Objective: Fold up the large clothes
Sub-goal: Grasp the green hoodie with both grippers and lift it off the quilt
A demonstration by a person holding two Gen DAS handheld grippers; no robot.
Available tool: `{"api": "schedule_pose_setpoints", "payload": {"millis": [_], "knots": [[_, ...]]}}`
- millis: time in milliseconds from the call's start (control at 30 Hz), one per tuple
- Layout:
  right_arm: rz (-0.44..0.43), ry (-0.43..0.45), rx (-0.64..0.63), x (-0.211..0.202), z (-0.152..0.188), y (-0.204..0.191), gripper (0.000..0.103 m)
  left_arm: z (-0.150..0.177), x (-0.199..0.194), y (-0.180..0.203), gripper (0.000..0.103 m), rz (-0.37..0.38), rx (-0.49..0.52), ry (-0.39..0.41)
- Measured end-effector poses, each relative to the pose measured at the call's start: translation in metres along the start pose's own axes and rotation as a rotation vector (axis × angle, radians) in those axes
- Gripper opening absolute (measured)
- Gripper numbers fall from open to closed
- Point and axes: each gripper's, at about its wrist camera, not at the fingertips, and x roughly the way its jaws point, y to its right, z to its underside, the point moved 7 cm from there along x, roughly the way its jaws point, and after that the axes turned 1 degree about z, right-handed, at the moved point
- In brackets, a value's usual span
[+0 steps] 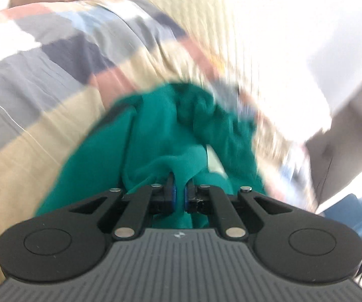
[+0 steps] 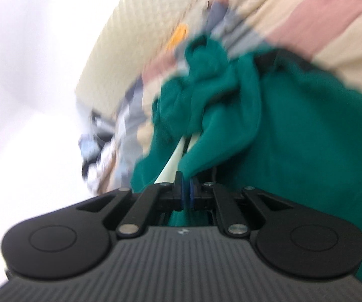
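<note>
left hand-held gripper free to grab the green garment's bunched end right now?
Probably not: the left hand-held gripper is already shut on a fold of the green garment. The bunched end lies unobstructed ahead, but it must release first.

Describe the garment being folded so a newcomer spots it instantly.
Find the checked bedcover in grey, beige and pink blocks. Bunched on it lies the green garment, pinched by both the left gripper and the right gripper. It is the only solid teal fabric.
</note>
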Motion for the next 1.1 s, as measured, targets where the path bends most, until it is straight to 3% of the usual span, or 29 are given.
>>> {"api": "schedule_pose_setpoints", "payload": {"millis": [67,167,333,500,600,700,833,933,1000,1067,1100], "knots": [[0.018,0.065,-0.022,-0.016,-0.024,0.001,0.007,-0.022,-0.011,-0.009,0.006,0.049,-0.054,0.067],[0.044,0.155,-0.025,-0.033,-0.058,0.007,0.007,-0.048,-0.017,-0.026,0.006,0.064,-0.136,0.138],[0.09,0.285,-0.002,-0.049,-0.115,0.029,0.007,-0.087,-0.024,-0.061,0.006,0.016,-0.261,0.275],[0.174,0.363,0.026,-0.04,-0.157,0.067,0.007,-0.118,-0.024,-0.098,0.006,-0.111,-0.302,0.382],[0.264,0.367,-0.02,-0.018,-0.163,0.096,0.007,-0.119,-0.014,-0.117,0.006,-0.195,-0.28,0.394],[0.373,0.319,0.019,0.003,-0.155,0.137,0.007,-0.113,0.002,-0.137,0.007,-0.346,-0.234,0.367],[0.457,0.227,0.086,0.025,-0.134,0.181,0.007,-0.103,0.032,-0.167,0.007,-0.457,-0.265,0.278],[0.464,0.218,0.091,0.026,-0.13,0.186,0.007,-0.088,0.046,-0.181,0.009,-0.48,-0.314,0.228],[0.469,0.222,0.072,0.023,-0.132,0.179,0.01,-0.082,0.05,-0.18,0.016,-0.51,-0.311,0.204],[0.475,0.237,0.02,0.016,-0.135,0.167,0.01,-0.081,0.048,-0.171,0.049,-0.549,-0.275,0.186],[0.479,0.243,-0.013,0.015,-0.138,0.16,0.011,-0.081,0.044,-0.165,0.058,-0.57,-0.262,0.179]]}}
